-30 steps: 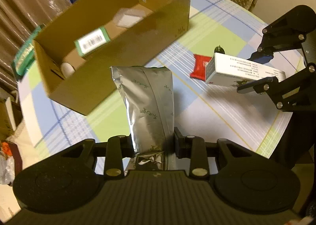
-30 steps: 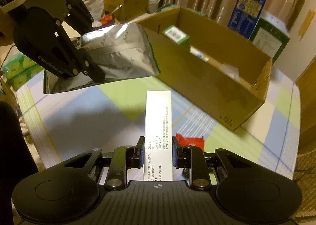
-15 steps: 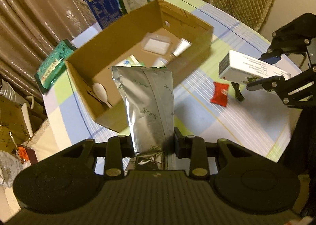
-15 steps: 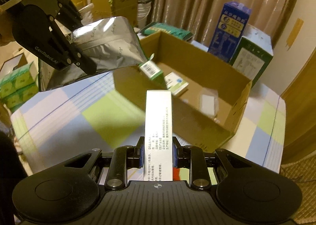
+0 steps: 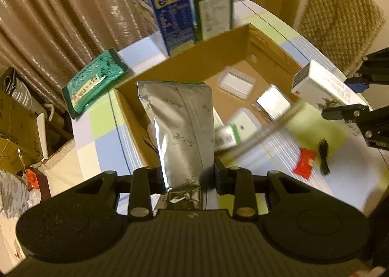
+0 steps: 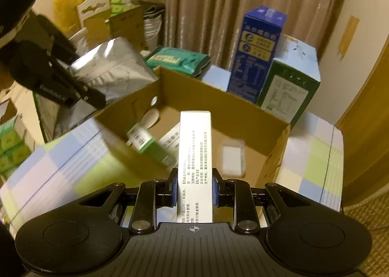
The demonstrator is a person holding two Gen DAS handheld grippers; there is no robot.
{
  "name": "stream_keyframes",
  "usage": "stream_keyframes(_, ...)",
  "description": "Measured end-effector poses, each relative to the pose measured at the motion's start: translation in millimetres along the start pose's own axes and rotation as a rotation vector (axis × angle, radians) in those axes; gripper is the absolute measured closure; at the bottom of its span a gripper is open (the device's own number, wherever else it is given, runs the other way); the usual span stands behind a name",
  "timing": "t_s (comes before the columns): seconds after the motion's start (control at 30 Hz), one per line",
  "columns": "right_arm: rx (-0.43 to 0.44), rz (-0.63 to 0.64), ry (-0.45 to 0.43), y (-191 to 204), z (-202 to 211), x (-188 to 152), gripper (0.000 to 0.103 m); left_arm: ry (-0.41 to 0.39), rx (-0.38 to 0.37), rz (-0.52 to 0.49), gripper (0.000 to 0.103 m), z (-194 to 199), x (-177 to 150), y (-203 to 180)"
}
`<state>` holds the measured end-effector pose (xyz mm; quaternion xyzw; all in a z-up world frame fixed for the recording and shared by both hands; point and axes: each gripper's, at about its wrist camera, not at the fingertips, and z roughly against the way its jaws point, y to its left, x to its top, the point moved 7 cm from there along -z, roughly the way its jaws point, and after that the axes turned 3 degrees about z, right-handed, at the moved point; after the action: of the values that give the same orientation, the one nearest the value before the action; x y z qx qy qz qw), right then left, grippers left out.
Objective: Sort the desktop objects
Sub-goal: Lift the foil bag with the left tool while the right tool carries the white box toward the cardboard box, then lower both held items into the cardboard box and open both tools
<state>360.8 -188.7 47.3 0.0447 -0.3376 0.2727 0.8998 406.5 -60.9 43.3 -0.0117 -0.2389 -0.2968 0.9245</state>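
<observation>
My left hand-held gripper (image 5: 188, 176) is clamped on the bottom edge of a silver foil pouch with small green sprigs printed on it (image 5: 181, 131), which stands upright between the pads. My right hand-held gripper (image 6: 194, 190) is clamped on a long white cardboard carton with black printed text (image 6: 195, 155), pinched at its two narrow sides and pointing away from me.

Both things hang above the near edge of an open brown cardboard box (image 6: 218, 104) on the table with the pastel checked cloth (image 6: 73, 157). Inside the box I see a green-and-white packet with a barcode (image 6: 143, 143), a white spoon (image 6: 152, 116) and a clear plastic lidded case (image 5: 237, 81); the rest is too blurred to name, perhaps more packets.

On the cloth to my right lie a small red sachet (image 5: 305, 163) and a dark clip-like thing (image 5: 323, 156).

Beyond the box stand a tall blue carton (image 6: 257, 53) and a green-and-white carton (image 6: 289, 82), with a flat green packet (image 5: 93, 82) beside them.
</observation>
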Motion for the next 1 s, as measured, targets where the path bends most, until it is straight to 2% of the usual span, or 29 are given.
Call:
stream_keyframes(0.13, -0.043, -0.015, -0.016, -15.1, -10.3, 13.2, 0.08, -0.008, 0.007, 0.043, 0.074, -11.9, 14.5, 14.2)
stream_keyframes(0.3, -0.042, -0.06, -0.021, -31.9, -28.4, 22.4, 0.08, -0.018, 0.007, 0.085, 0.074, -28.4, 31.0, 25.3)
stream_keyframes(0.73, -0.053, -0.115, -0.004, -57.3, -62.3, 22.1, 0.08, -0.05, 0.01, 0.141, 0.074, -70.7, 55.8, 36.3)
stream_keyframes(1.0, -0.045, -0.145, -0.001, -62.2, -72.5, 19.0, 0.08, -0.131, 0.023, 0.174, 0.074, -67.2, 63.2, 41.3)
